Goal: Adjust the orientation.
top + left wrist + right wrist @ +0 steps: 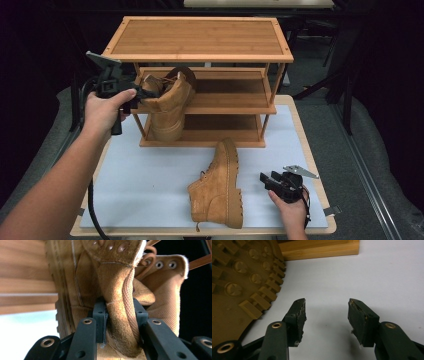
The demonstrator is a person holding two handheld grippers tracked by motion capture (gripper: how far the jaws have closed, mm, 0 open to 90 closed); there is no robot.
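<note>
Gripping the collar of a tan suede boot [167, 102], the left gripper [131, 95] holds it at the left end of the wooden rack [200, 37], level with the middle shelf, toe hanging down toward the bottom shelf. In the left gripper view its pads sit on either side of the folded collar [120, 322], pressing the suede and mesh lining; brass eyelets and a lace show above. A second boot [220, 187], same tan suede with a ridged sole, lies on its side on the pale table mat [150, 175], in front of the rack. Just right of it, the right gripper [267, 181] rests low over the mat, jaws spread wide with nothing between them, beside the lugged sole [239, 287].
</note>
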